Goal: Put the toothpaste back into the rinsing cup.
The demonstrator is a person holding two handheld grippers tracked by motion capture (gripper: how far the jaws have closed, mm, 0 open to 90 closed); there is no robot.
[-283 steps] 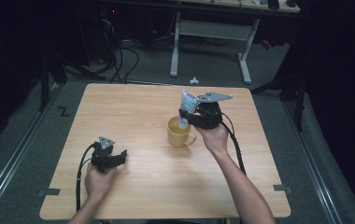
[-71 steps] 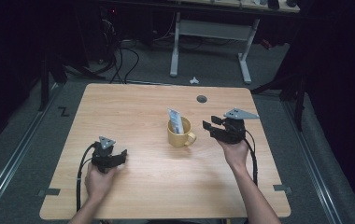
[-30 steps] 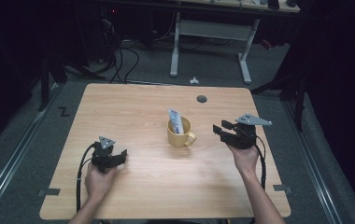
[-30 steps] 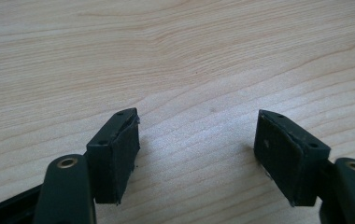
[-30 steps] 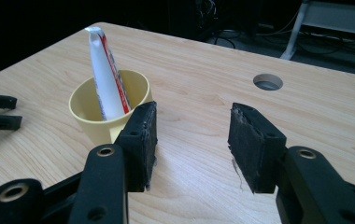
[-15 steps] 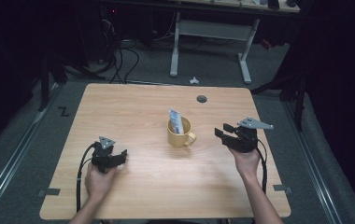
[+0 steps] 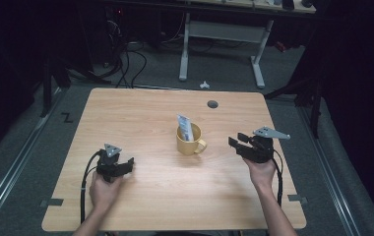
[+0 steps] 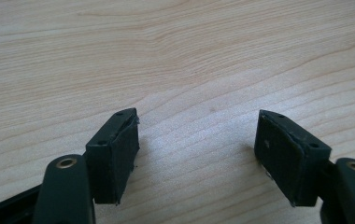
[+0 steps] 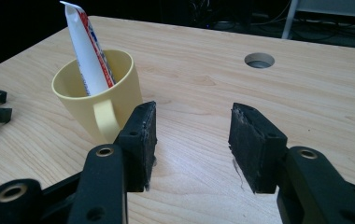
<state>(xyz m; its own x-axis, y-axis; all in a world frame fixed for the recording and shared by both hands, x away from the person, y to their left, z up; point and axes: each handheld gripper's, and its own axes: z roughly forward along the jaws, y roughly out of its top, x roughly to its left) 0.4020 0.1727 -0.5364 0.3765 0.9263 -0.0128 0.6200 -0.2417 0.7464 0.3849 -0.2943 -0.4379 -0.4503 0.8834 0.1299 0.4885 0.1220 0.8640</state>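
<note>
Wood table (image 7: 165,196), both tongs open, empty

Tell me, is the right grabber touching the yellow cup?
Apart. The high view shows bare table between the right gripper and the yellow cup.

This looks like a lab or test room: a bare wooden table (image 7: 140,206) stands on grey carpet (image 7: 37,147) in a dark space, with tangled cables (image 7: 126,59) and the metal legs of another desk (image 7: 222,44) behind it.
</note>
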